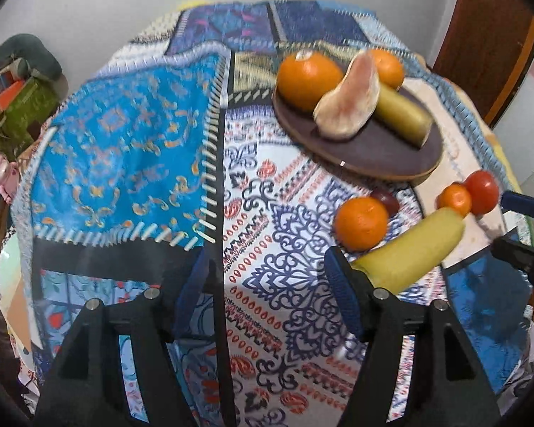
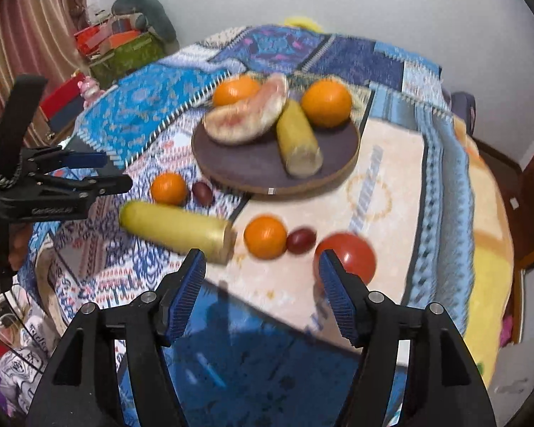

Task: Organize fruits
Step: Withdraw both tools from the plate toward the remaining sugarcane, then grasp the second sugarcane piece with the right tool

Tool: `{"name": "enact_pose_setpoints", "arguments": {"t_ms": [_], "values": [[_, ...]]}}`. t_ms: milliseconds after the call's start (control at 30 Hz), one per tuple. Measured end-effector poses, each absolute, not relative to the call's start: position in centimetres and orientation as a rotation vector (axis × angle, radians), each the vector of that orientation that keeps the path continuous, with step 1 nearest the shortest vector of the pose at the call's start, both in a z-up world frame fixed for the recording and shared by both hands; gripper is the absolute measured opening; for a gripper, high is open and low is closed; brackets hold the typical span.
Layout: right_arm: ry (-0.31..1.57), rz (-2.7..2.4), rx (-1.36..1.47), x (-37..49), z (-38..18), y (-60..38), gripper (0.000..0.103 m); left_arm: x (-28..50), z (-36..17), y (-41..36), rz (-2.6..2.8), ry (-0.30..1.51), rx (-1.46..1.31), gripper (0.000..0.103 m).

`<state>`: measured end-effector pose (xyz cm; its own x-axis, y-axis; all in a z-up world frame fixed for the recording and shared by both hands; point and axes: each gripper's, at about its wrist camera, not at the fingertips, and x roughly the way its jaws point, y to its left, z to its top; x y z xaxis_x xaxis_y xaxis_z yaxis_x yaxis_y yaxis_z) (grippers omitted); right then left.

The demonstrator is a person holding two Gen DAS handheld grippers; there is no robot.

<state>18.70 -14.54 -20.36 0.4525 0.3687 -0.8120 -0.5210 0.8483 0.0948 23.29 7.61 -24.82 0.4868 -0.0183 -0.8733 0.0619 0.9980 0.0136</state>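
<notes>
Legible text is nearly absent. In the right wrist view, the side of the left gripper [image 2: 89, 174] carries a short line of raised or printed lettering – too small and blurred to read. Cloth items heaped at the lower left edge [image 2: 21, 352] of the same view show dark printed characters, likewise not decipherable. The patterned tablecloth [image 1: 274, 249] bears ornament only – no words or numbers. The left wrist view shows no readable marking.
</notes>
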Motion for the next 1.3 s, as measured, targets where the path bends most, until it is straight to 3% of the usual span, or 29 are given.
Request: {"name": "enact_pose_setpoints", "arguments": {"t_ms": [500, 1100, 1300], "values": [[1.040, 0.541, -0.161, 18.6, -24.0, -12.9, 0.064, 22.2, -25.5, 6.8, -0.171, 1.066, 0.043, 0.067], [0.982, 0.511, -0.142, 17.8, -21.1, -14.3, 0.065, 18.6, -25.1, 0.0, -0.322, 1.054, 0.116, 0.067], [0.984, 0.524, -0.182, 18.0, -21.3, -12.3, 0.066, 18.1, -24.4, 0.9, -0.273, 1.026, 0.116, 0.067]]}}
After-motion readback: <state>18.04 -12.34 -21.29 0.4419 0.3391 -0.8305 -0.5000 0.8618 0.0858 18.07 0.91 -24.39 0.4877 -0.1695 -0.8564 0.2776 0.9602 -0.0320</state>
